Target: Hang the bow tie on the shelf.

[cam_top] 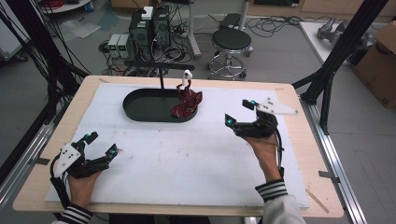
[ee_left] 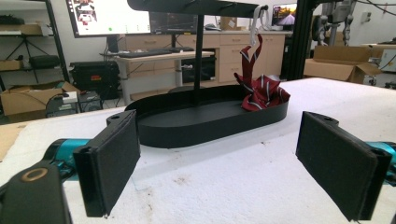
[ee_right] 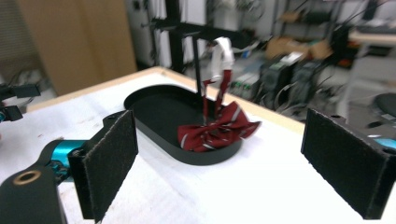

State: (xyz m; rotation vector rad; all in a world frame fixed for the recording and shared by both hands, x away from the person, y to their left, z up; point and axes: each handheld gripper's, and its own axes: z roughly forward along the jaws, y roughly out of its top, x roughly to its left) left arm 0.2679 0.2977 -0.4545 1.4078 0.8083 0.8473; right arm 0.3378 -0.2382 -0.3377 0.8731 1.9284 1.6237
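High view — bow tie (cam_top: 187,103) at tray (cam_top: 140,109) edge.

Striped red bow tie (cam_top: 187,103) hangs into black tray (cam_top: 140,108).

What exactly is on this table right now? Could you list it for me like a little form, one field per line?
Surface: wooden table covered by a white mat
Stand: black oval tray with an upright post and crossbar
Cloth item: red striped bow tie, its strap running up toward a white hook, its bow lying in the tray's right end
Left gripper: open, holding nothing, near the left front of the table
Right gripper: open, holding nothing, right of the tray
Contact: neither gripper touches the bow tie
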